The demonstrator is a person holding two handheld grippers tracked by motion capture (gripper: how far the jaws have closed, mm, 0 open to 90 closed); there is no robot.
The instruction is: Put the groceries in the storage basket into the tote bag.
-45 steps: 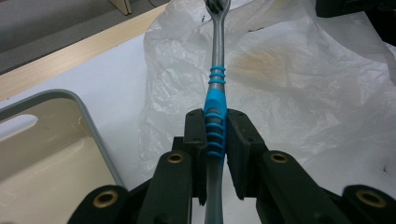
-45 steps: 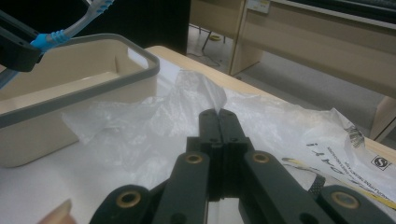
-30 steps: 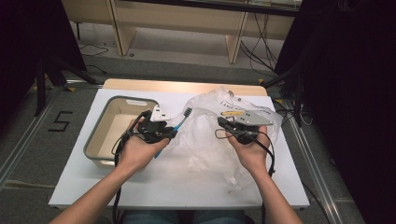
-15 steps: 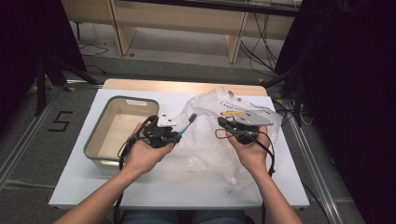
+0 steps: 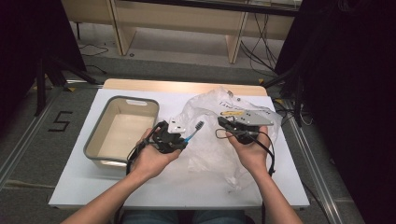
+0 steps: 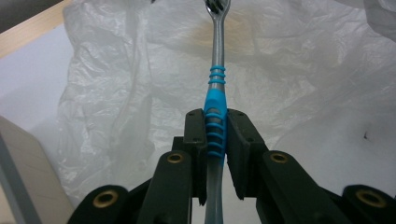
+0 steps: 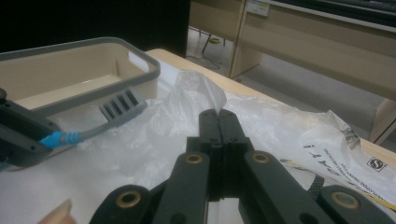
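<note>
My left gripper (image 6: 215,122) is shut on the blue-and-grey handle of a toothbrush (image 6: 216,79), whose bristle head points away over the crumpled clear plastic bag (image 6: 303,70). From above, the left gripper (image 5: 180,140) holds the toothbrush (image 5: 193,131) at the bag's (image 5: 210,154) left edge. My right gripper (image 7: 218,113) has its jaws closed, with a fold of the plastic bag (image 7: 198,91) pinched at the tips and standing up. In the high view the right gripper (image 5: 223,122) sits on the bag's upper part. The toothbrush head (image 7: 121,108) lies to its left.
A beige bin with a grey rim (image 5: 100,133) stands empty at the left of the white table top (image 5: 154,191), close beside my left hand. The bin (image 7: 88,46) is seen behind the toothbrush. Printed labelling marks the bag (image 5: 232,112) near the far right.
My left hand has carried the toothbrush a little to the right and nearer to the person, lower over the bag. The right hand and its pinch of plastic have kept still.
</note>
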